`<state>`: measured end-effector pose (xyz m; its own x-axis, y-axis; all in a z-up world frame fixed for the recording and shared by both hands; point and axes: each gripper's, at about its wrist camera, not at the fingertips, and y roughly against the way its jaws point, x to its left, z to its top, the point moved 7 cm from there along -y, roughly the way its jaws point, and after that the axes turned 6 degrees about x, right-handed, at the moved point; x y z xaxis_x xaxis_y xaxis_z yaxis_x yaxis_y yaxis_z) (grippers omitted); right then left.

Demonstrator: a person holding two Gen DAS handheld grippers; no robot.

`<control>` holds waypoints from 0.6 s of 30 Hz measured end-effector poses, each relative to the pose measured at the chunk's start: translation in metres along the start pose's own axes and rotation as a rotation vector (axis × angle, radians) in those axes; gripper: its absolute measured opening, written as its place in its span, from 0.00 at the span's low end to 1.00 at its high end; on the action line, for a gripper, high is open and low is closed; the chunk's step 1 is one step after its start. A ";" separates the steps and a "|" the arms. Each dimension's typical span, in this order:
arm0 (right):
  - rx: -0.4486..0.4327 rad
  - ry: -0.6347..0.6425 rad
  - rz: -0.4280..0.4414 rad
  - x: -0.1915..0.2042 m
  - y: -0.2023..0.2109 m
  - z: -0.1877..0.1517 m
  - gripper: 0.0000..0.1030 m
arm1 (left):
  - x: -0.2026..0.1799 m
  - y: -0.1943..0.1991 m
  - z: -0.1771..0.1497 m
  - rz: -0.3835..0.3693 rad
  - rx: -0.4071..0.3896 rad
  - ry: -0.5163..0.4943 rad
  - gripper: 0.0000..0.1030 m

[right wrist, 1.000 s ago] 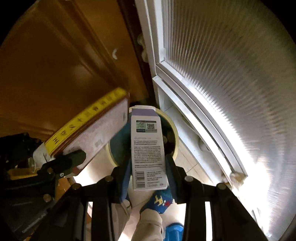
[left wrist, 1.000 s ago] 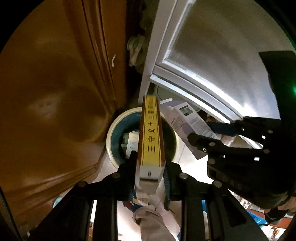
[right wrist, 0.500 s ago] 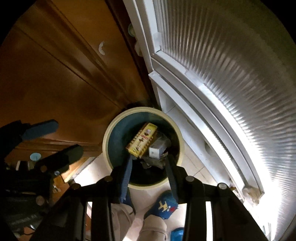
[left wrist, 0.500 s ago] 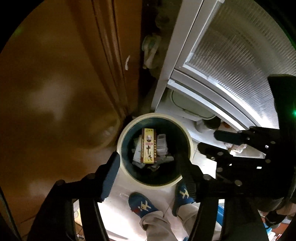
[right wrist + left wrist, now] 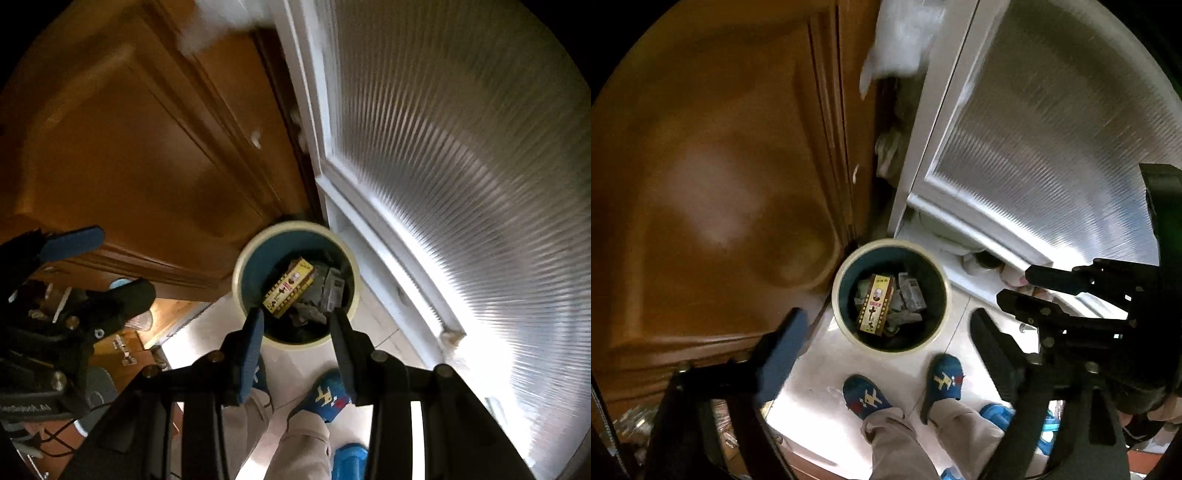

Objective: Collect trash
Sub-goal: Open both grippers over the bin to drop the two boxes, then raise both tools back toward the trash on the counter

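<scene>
Looking down through the left wrist view: left gripper [image 5: 886,332] with jaws spread wide, having just been opening, nothing between them. Below sits a round trash bin [image 5: 846,325], cream rim, dark teal inside, on a pale tiled floor [image 5: 820,373]. A yellow box [image 5: 875,304] with dark red borders lies face up on top of crumpled paper and a white carton [image 5: 913,293] in the bin. Bin stands in the corner between a brown wooden door [image 5: 713,177] and a white-framed ribbed glass door [image 5: 1052,140]. Two blue slippers [image 5: 942,376] on the floor just beside the bin — beige trouser legs above them. Right gripper [image 5: 1015,291] shows at the right edge, jaws parted and empty.

Right wrist view: right gripper [image 5: 297,330] partly open, holding nothing; the bin [image 5: 240,295] is seen through the gap between its fingers, well below. Yellow box [image 5: 290,288] lies tilted inside, the white carton [image 5: 332,291] beside it. Left gripper [image 5: 110,262] at the left edge — blue pads far apart, empty.
</scene>
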<state>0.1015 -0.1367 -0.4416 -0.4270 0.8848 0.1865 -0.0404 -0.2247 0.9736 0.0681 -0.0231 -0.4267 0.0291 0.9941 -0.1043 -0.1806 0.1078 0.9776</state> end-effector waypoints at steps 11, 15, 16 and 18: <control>-0.181 0.118 0.033 0.024 0.152 -0.002 0.37 | -0.023 0.155 0.010 0.006 -0.187 0.012 0.99; -0.265 0.144 0.034 0.022 0.198 0.002 0.37 | -0.035 0.190 0.022 -0.028 -0.219 0.016 0.99; -0.283 0.149 0.032 0.022 0.210 0.003 0.37 | -0.040 0.197 0.025 -0.040 -0.220 0.016 0.99; -0.332 0.159 0.026 0.021 0.233 0.007 0.37 | -0.049 0.216 0.033 -0.052 -0.241 0.011 0.99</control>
<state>0.0893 -0.1679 -0.2104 -0.5655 0.8085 0.1629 -0.3073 -0.3899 0.8681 0.0599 -0.0486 -0.2040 0.0342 0.9872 -0.1561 -0.4086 0.1563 0.8992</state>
